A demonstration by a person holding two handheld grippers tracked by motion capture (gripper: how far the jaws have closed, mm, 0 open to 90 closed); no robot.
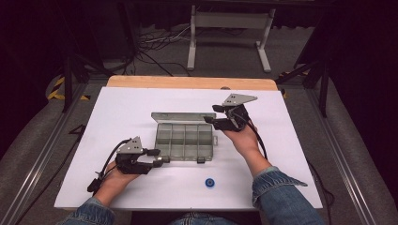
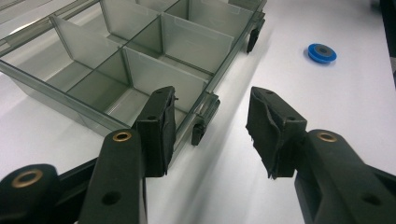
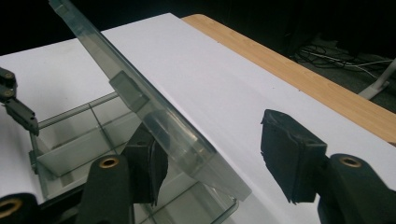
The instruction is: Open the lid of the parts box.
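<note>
Evidently the clear organizer box (image 1: 184,139) (light, stiff, slippery plastic) is best pinched by its lid (image 3: 140,100) edge; both grippers' fingers are spread.

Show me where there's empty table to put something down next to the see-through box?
The white table is bare left of the compartment box, up to its raised lid, and along the far wooden edge. In front, there's room around the blue ring. It's crowded where the left gripper and right gripper sit at the box.
</note>
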